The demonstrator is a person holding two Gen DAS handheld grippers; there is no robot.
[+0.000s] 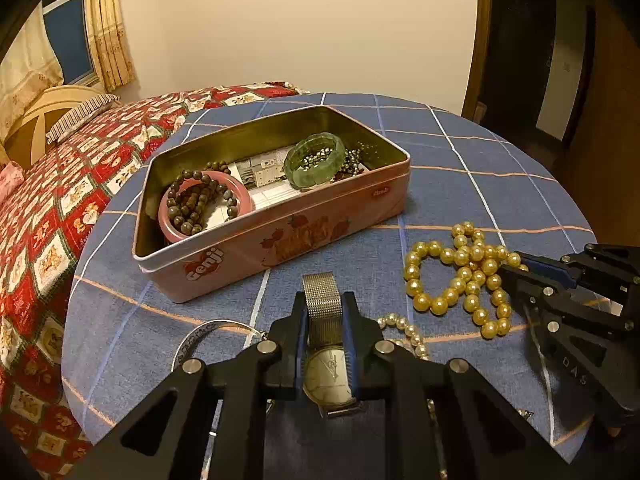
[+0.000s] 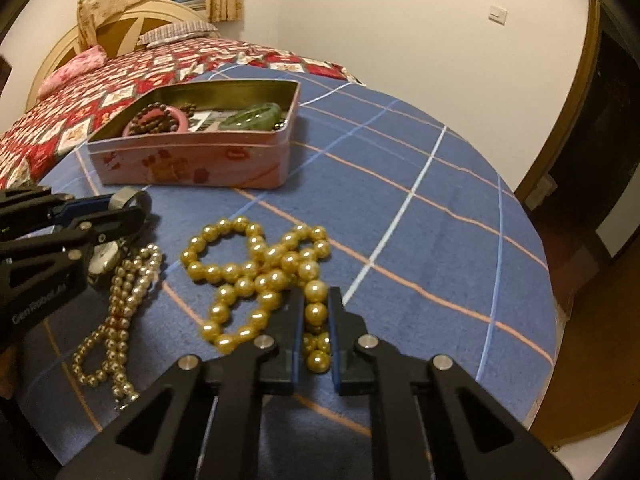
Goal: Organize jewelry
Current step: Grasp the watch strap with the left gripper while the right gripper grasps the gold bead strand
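My left gripper [image 1: 323, 304] is shut on a wristwatch [image 1: 325, 356] with a mesh band, low over the blue checked tablecloth; it also shows at the left of the right wrist view [image 2: 124, 208]. My right gripper [image 2: 315, 300] is shut on a strand of the gold pearl necklace [image 2: 256, 272], which lies in a heap on the cloth; the necklace [image 1: 464, 276] and right gripper [image 1: 516, 272] show in the left wrist view. The open pink tin [image 1: 280, 240] holds a pink bangle [image 1: 168, 220], brown beads [image 1: 192, 204] and a green bangle [image 1: 316, 160].
A smaller pale pearl necklace [image 2: 120, 304] lies between the two grippers. A thin silver bangle [image 1: 200, 340] lies left of the watch. The round table [image 2: 440, 240] drops off at the right. A bed with a red quilt [image 1: 60, 200] stands behind.
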